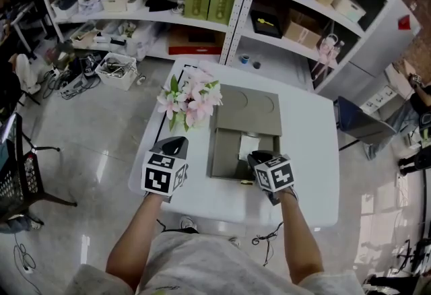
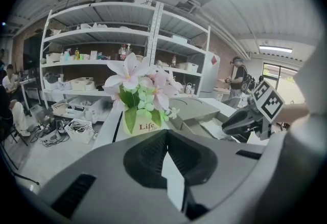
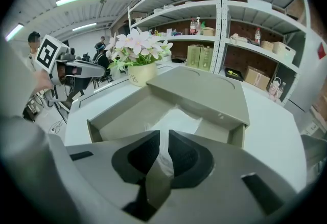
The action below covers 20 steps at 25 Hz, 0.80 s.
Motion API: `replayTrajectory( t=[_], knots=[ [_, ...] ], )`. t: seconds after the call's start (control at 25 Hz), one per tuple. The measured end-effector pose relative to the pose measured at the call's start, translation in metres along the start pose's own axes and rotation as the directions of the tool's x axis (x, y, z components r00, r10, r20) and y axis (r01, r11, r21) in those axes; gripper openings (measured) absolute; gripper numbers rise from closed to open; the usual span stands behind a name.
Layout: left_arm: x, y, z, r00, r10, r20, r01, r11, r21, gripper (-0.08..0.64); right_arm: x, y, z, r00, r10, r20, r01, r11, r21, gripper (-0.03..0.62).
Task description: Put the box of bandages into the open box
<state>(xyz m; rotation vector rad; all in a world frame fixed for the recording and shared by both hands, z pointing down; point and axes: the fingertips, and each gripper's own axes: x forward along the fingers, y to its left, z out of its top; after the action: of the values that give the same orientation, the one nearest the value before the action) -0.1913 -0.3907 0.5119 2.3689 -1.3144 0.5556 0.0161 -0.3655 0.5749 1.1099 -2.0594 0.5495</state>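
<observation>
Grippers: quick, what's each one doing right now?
Left gripper: closed, empty.
Right gripper: closed on the box of bandages.

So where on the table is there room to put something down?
Best is the bare strip of table between the open box and the right edge. A smaller patch lies at the front, between the left gripper and the right gripper. The flowers crowd the back left, and the box fills the middle.

We see a white bench (image 1: 310, 145), an olive-grey open box (image 1: 225, 152), a white box of bandages (image 1: 248, 147) and pink flowers (image 1: 192, 98).
</observation>
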Motion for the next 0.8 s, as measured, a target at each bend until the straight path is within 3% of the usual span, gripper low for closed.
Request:
replayTrajectory(
  t=[0.8],
  knots=[
    [-0.006, -0.055, 0.018, 1.000, 0.002, 0.026, -0.003, 1.000, 0.030, 0.003, -0.071, -0.013, 0.010, 0.986, -0.001, 0.166, -0.008, 0.999, 0.053, 0.060]
  ],
)
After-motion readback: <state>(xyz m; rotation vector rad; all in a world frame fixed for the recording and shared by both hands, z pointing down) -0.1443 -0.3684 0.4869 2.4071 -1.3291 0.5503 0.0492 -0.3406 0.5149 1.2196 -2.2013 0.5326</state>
